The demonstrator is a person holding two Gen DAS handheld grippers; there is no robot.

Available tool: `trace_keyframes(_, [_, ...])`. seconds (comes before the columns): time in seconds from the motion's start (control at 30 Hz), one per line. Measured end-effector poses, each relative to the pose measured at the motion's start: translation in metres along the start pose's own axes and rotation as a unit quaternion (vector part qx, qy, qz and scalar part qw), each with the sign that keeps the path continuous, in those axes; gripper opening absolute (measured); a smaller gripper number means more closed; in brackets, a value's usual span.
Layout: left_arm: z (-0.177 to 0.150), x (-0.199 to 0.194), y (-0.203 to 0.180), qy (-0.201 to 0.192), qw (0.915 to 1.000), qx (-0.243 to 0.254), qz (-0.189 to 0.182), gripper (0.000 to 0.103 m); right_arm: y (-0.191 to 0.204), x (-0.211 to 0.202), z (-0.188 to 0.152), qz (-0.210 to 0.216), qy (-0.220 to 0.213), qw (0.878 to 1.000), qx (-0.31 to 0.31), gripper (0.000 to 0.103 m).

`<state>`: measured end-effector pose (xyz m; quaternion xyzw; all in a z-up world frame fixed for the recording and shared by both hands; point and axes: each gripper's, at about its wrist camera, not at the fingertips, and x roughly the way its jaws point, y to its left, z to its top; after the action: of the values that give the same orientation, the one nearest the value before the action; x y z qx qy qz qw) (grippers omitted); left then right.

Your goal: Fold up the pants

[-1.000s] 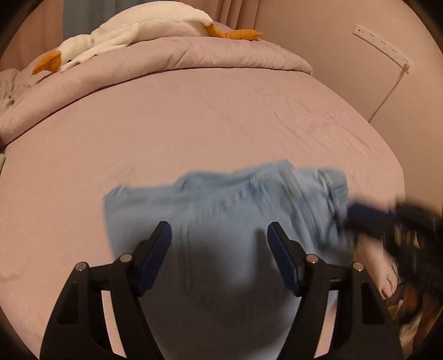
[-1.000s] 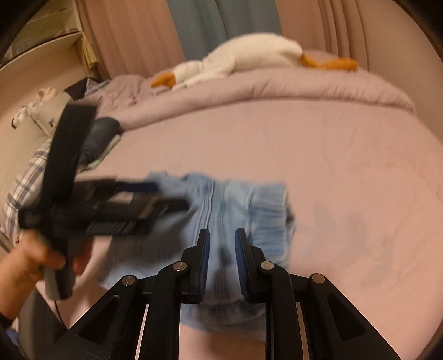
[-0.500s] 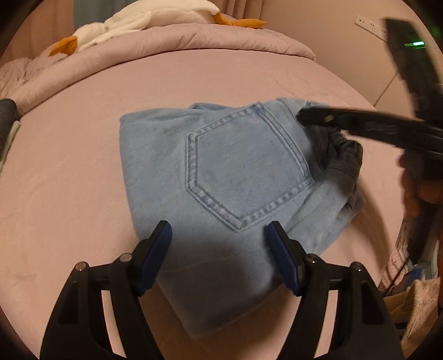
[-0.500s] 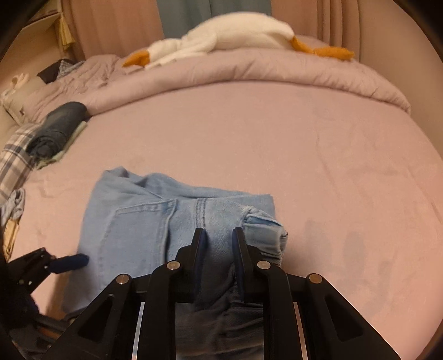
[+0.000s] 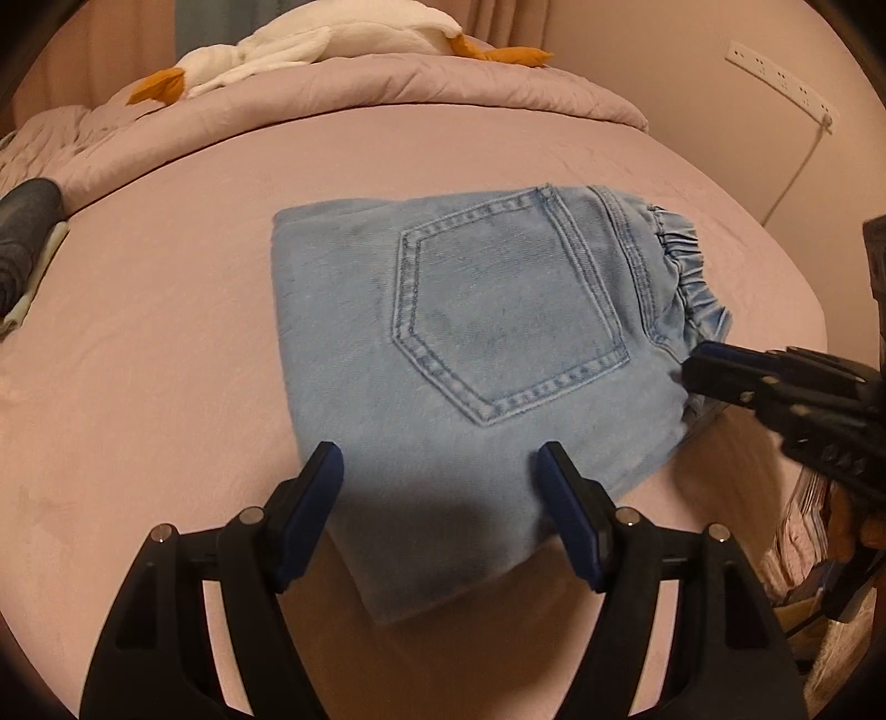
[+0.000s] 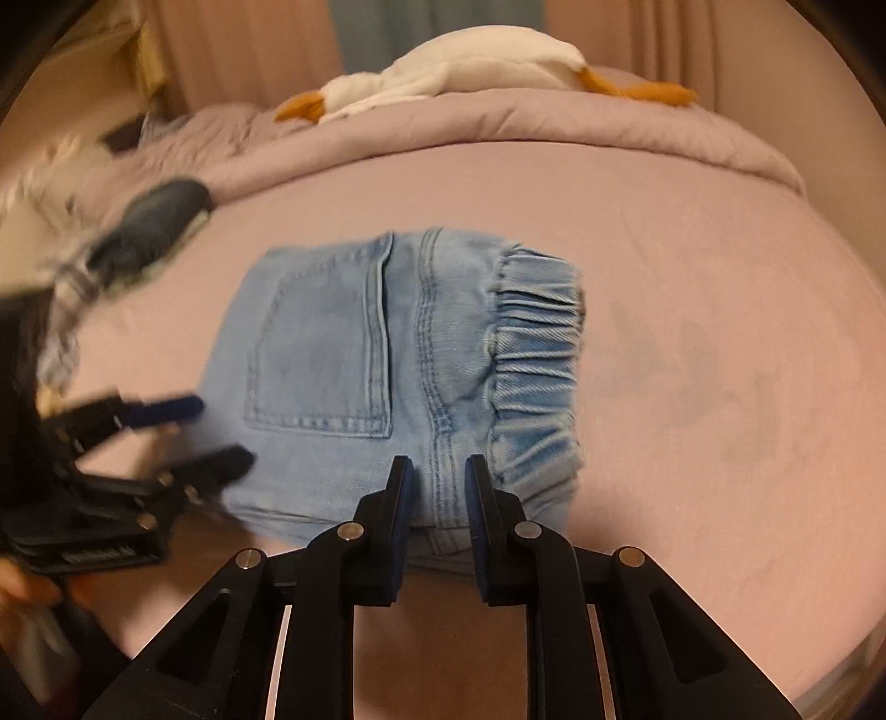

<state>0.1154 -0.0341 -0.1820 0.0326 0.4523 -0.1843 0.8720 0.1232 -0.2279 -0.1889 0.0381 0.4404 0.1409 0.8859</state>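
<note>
Light blue jeans (image 5: 498,332) lie folded into a compact rectangle on the pink bed sheet (image 5: 166,332), back pocket up and the elastic waistband (image 6: 537,354) to the right. My left gripper (image 5: 440,465) hovers over the near left edge. Its jaws are opening wide, with denim below them and the pads not pressing it. My right gripper (image 6: 437,471) stands at the near edge by the waistband, its narrow jaws closed on the seam. From the left wrist view, the right gripper (image 5: 698,365) touches the jeans' right edge. In the right wrist view, the left gripper (image 6: 221,435) is blurred.
A white plush goose (image 5: 332,44) lies on the rolled pink duvet (image 5: 387,88) at the back. A dark rolled garment (image 6: 155,221) sits at the bed's left side. A power strip (image 5: 775,72) hangs on the right wall. The bed's edge drops off on the right.
The jeans have settled flatter and shifted right. My right gripper has slid from the far waistband corner down to the near right edge. The left gripper has drawn back slightly.
</note>
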Motion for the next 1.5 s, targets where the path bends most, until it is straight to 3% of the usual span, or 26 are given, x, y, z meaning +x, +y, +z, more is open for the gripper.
trace_keyframes(0.07, [-0.005, -0.007, 0.002, -0.007, 1.0000, -0.003, 0.004, 0.076, -0.007, -0.012, -0.004, 0.030, -0.016, 0.999, 0.023, 0.028])
trace_keyframes(0.13, [-0.010, -0.014, 0.006, -0.011, 0.9998, -0.014, 0.000, 0.077, -0.019, -0.020, -0.012, 0.063, -0.026, 0.996, 0.063, 0.043])
trace_keyframes(0.27, [-0.020, -0.019, 0.010, -0.006, 0.9997, -0.024, -0.006, 0.082, -0.051, -0.021, -0.028, 0.097, -0.030, 0.984, 0.147, 0.054])
trace_keyframes(0.33, [-0.024, -0.019, 0.012, 0.000, 0.9995, -0.030, -0.011, 0.082, -0.062, -0.017, -0.036, 0.106, -0.018, 0.976, 0.187, 0.067])
trace_keyframes(0.5, [-0.030, -0.013, 0.028, 0.012, 0.9936, -0.099, -0.053, 0.084, -0.086, -0.007, -0.048, 0.177, -0.006, 0.944, 0.278, 0.068])
trace_keyframes(0.83, [-0.025, -0.011, 0.043, 0.002, 0.9826, -0.162, -0.091, 0.084, -0.081, 0.004, -0.037, 0.179, 0.009, 0.945, 0.273, 0.071])
trace_keyframes(1.07, [-0.025, -0.011, 0.047, -0.001, 0.9808, -0.169, -0.096, 0.085, -0.075, 0.006, -0.030, 0.165, 0.013, 0.952, 0.256, 0.071])
trace_keyframes(1.5, [-0.016, -0.002, 0.059, 0.001, 0.9783, -0.180, -0.103, 0.086, -0.079, 0.018, -0.013, 0.150, 0.018, 0.954, 0.257, 0.071])
